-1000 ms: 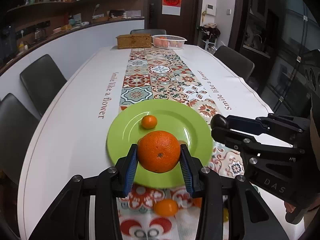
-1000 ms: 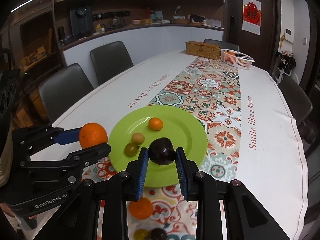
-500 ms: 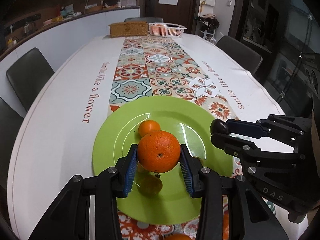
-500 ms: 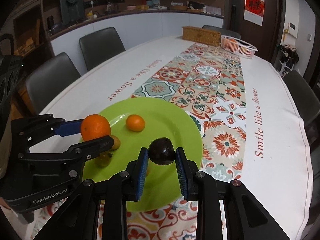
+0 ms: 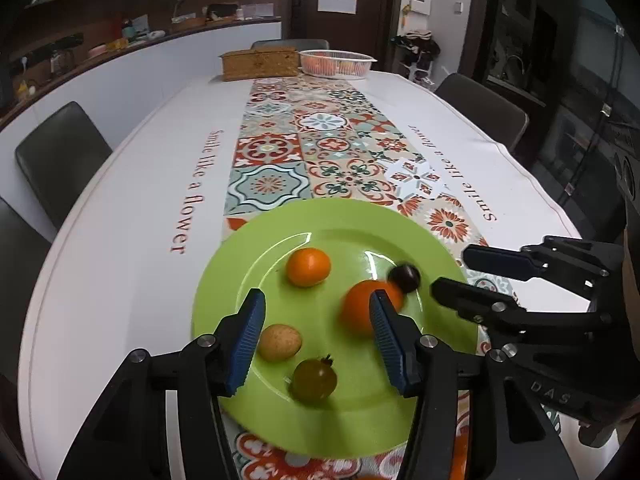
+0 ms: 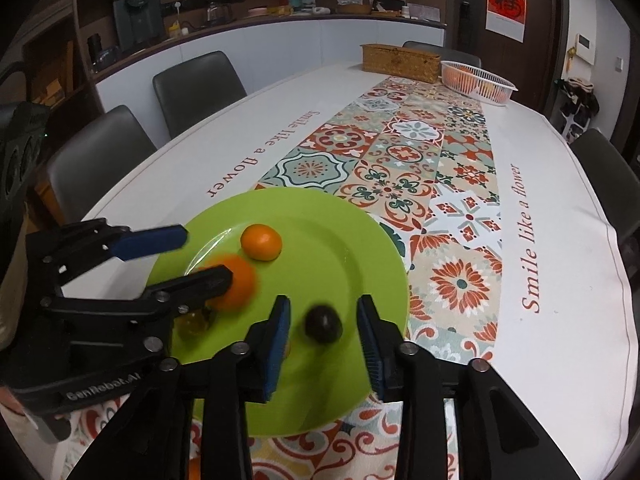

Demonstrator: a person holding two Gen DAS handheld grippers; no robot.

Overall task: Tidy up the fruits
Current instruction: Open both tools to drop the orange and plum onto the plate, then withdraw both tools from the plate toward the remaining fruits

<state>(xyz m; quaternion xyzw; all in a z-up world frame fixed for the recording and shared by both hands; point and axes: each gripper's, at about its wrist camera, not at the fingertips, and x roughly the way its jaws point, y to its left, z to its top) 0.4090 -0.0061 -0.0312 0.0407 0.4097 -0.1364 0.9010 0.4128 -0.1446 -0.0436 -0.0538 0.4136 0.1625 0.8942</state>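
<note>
A green plate [image 5: 280,236] [image 6: 360,240] lies on the patterned runner. My left gripper [image 5: 316,336] [image 6: 200,256] is open above it. The large orange [image 5: 360,308] [image 6: 236,284] is blurred, free of the jaws, on the plate's right part. My right gripper [image 6: 323,340] [image 5: 456,272] is open. The dark plum [image 6: 323,324] [image 5: 405,277] is blurred between its open jaws, over the plate. A small orange [image 5: 308,266] [image 6: 261,241], a tan fruit [image 5: 279,342] and a greenish-brown tomato [image 5: 314,378] rest on the plate.
A wicker box [image 5: 260,63] and a white basket of fruit [image 5: 338,63] stand at the table's far end. Dark chairs [image 5: 60,160] line both sides. An orange fruit [image 6: 194,470] lies on the runner at the near edge.
Both grippers opened over the plate. The large orange left the left jaws and the dark plum left the right jaws; both show motion blur. Both grippers moved forward over the plate.
</note>
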